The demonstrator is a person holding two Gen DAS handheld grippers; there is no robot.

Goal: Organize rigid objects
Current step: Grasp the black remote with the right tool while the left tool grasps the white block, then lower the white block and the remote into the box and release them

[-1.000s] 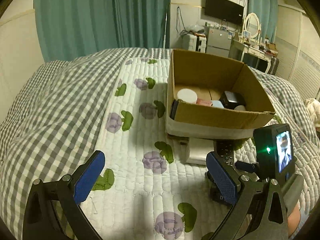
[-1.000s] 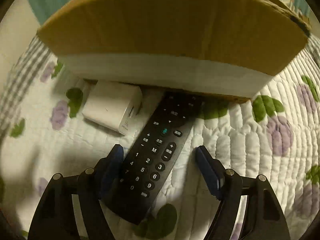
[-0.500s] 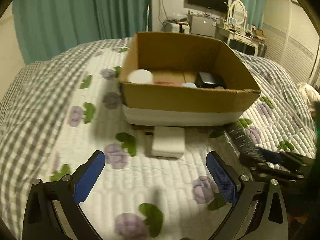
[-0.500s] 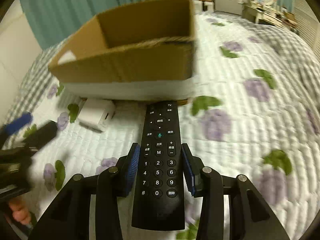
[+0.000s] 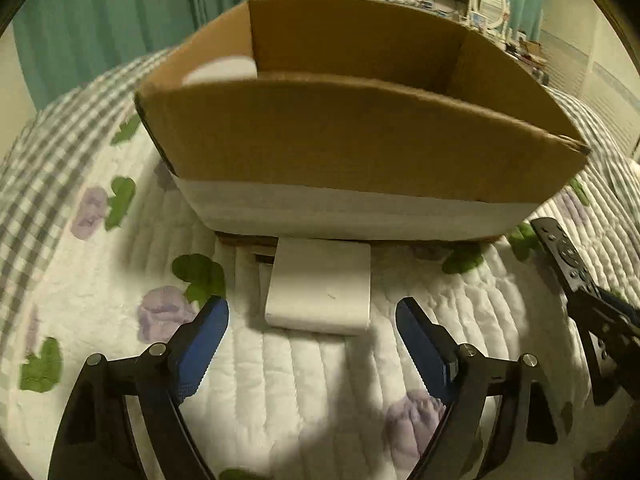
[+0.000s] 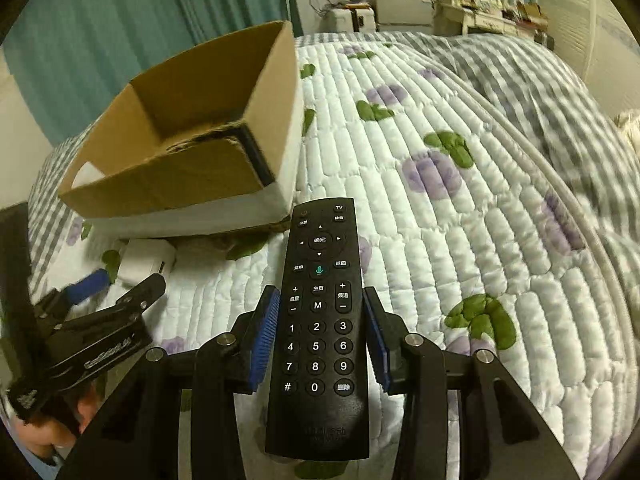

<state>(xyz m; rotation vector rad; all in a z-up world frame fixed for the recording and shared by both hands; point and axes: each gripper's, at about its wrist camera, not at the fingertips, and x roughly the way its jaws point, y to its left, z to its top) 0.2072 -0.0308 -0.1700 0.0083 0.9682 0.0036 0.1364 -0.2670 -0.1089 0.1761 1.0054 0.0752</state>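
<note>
Progress looks partial to me: my right tool (image 6: pixel 318 340) is clamped on the black TV remote (image 6: pixel 318 308), pads pressed against its long edges, and it is lifted off the quilted bed cover (image 6: pixel 460 240), pointing past the near right corner of the cardboard box (image 6: pixel 168 176). The remote is not yet in the box. From the left wrist view I can make out a pale round thing (image 5: pixel 222 72) inside at the left end, so I judge some sorting is done; the rest of the interior is hidden behind the front wall.

My left tool (image 5: pixel 312 330) hangs with its fingers wide apart, just short of the flat white adapter-like block (image 5: pixel 320 290), which lies on the bed touching the foot of the box. That block is left to gather.

In the way: the tall front wall of the box, which both loads must clear, and the two tools working near each other. A gingham duvet (image 6: pixel 540 92) lies beyond.
</note>
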